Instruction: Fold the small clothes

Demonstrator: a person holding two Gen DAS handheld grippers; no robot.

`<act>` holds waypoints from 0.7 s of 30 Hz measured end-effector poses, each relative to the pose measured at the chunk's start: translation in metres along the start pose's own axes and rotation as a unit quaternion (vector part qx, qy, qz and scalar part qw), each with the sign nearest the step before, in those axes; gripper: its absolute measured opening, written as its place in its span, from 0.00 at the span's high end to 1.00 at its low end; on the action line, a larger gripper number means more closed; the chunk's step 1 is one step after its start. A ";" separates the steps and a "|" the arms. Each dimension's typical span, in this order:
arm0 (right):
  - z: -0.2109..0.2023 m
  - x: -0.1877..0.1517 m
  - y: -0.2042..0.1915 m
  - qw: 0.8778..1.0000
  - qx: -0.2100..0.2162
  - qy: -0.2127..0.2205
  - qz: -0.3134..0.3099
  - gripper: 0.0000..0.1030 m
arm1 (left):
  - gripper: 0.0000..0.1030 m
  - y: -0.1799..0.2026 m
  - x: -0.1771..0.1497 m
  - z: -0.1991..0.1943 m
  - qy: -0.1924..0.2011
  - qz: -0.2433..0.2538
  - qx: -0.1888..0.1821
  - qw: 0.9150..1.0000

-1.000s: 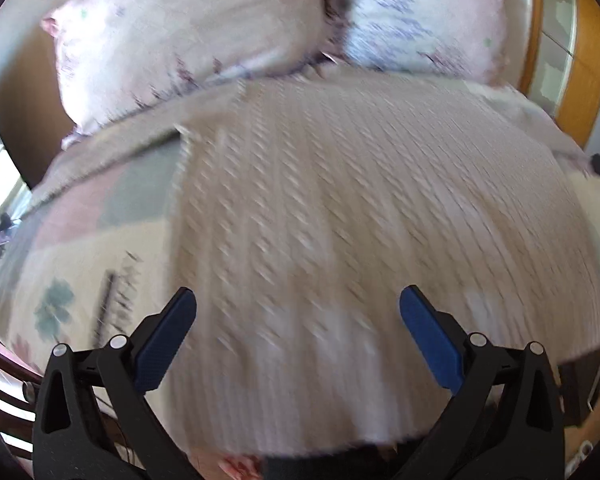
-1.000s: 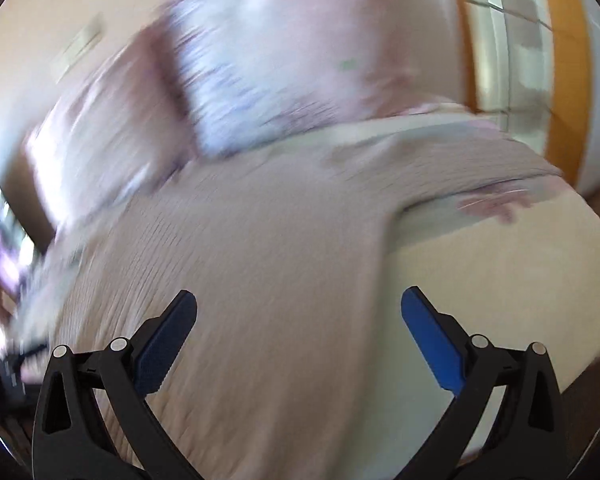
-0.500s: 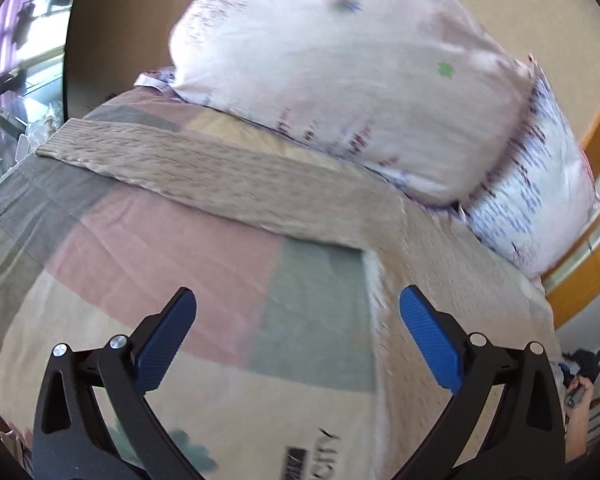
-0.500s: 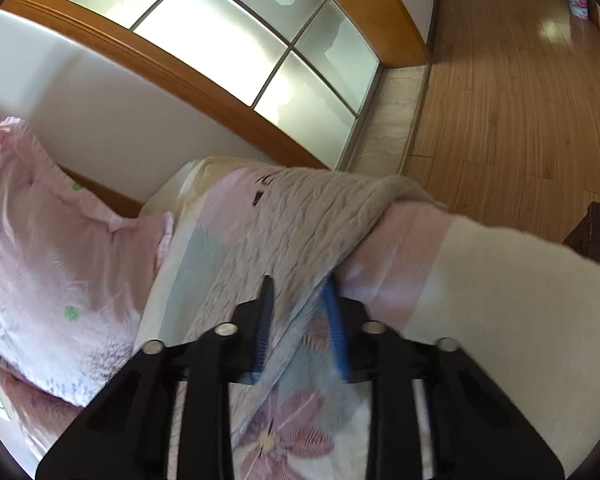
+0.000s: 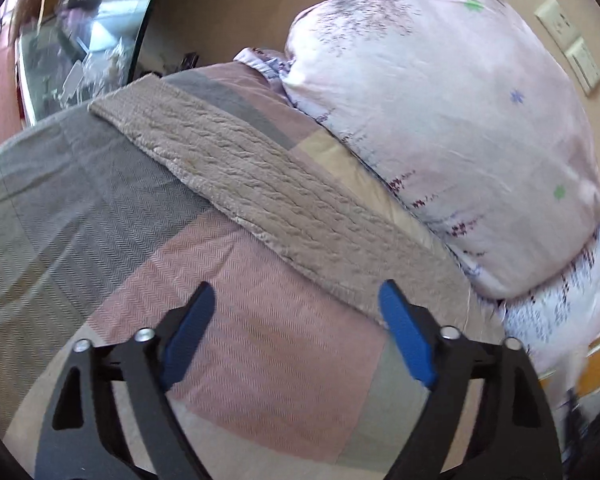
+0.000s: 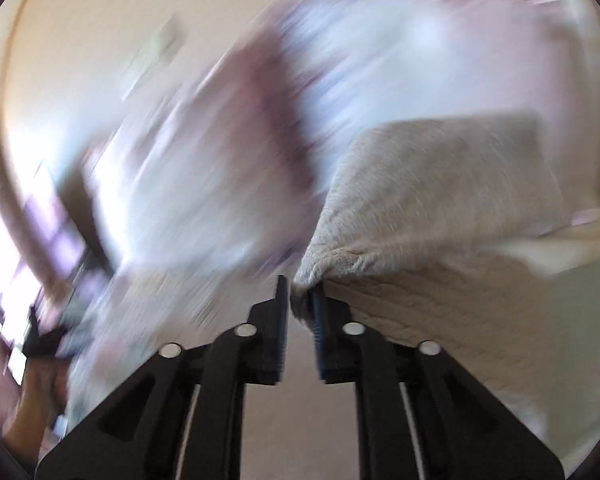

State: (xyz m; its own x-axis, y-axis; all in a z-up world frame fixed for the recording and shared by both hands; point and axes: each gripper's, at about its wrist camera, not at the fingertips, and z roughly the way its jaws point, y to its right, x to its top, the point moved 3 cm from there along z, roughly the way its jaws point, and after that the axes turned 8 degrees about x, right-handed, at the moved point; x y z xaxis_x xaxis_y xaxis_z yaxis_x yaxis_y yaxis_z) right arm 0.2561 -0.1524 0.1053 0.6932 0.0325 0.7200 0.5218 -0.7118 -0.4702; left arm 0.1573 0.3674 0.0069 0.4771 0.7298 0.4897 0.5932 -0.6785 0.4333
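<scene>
A beige cable-knit sweater lies on the bed. In the left wrist view one sleeve (image 5: 260, 184) stretches diagonally from upper left to lower right over the patchwork bedspread (image 5: 100, 216). My left gripper (image 5: 296, 328) is open and empty, hovering just in front of the sleeve's near edge. In the blurred right wrist view my right gripper (image 6: 298, 300) is shut on a bunched edge of the sweater (image 6: 440, 208) and holds it lifted off the bed.
Two pale pink floral pillows (image 5: 440, 92) lie at the head of the bed, right behind the sleeve, and show blurred in the right wrist view (image 6: 220, 160). A glass-fronted cabinet (image 5: 72, 60) stands at the far left. Wall switches (image 5: 572, 44) are above the pillows.
My right gripper closed on the sweater's edge and has swung it up toward the pillows. My left gripper moved closer to the sleeve and narrowed slightly, still open.
</scene>
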 end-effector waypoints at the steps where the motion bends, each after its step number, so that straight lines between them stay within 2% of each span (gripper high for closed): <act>1: 0.026 -0.015 -0.020 0.998 0.029 -0.050 -0.008 0.62 | 0.27 -0.003 0.002 0.004 -0.002 -0.015 0.000 1.000; 2: 0.050 -0.036 -0.038 0.994 0.056 -0.096 -0.011 0.60 | 0.29 -0.010 0.007 0.008 -0.002 -0.037 0.001 0.999; 3: 0.056 -0.043 -0.042 0.993 0.065 -0.102 -0.009 0.57 | 0.29 -0.017 0.011 0.010 -0.002 -0.056 0.003 0.998; 5: 0.051 -0.047 -0.041 0.994 0.063 -0.087 -0.008 0.43 | 0.32 -0.029 0.018 0.012 0.004 -0.084 -0.006 0.996; 6: 0.041 -0.044 -0.034 0.996 0.053 -0.068 -0.004 0.31 | 0.32 -0.036 0.024 0.013 0.009 -0.099 -0.011 0.995; 7: 0.027 -0.038 -0.023 0.998 0.038 -0.045 0.001 0.26 | 0.33 -0.041 0.029 0.014 0.012 -0.111 -0.013 0.994; 10: -0.017 -0.032 0.010 1.000 0.001 -0.011 0.011 0.22 | 0.37 -0.058 0.047 0.019 0.023 -0.154 -0.019 0.988; 12: -0.042 -0.029 0.039 0.999 -0.029 0.003 0.027 0.19 | 0.43 -0.068 0.058 0.024 0.024 -0.183 -0.027 0.983; 14: -0.066 -0.036 0.064 0.997 -0.054 0.012 0.045 0.19 | 0.56 -0.077 0.066 0.028 0.023 -0.206 -0.027 0.978; 16: -0.079 -0.041 0.080 0.996 -0.064 0.015 0.058 0.19 | 0.59 -0.082 0.072 0.030 0.023 -0.212 -0.024 0.977; 19: -0.073 -0.049 0.073 0.998 -0.034 -0.004 0.051 0.20 | 0.59 -0.083 0.076 0.031 0.024 -0.212 -0.023 0.977; 21: -0.038 -0.052 0.031 0.998 -0.032 -0.040 -0.025 0.22 | 0.56 -0.083 0.076 0.031 0.025 -0.216 -0.028 0.976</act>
State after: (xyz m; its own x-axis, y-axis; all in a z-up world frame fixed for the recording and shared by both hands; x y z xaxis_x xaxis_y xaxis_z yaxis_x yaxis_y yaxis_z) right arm 0.2170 -0.2031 0.0729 0.7061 0.1236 0.6973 0.5253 -0.7516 -0.3988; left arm 0.1642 0.4822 -0.0152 0.1584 0.9445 0.2878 0.6949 -0.3137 0.6470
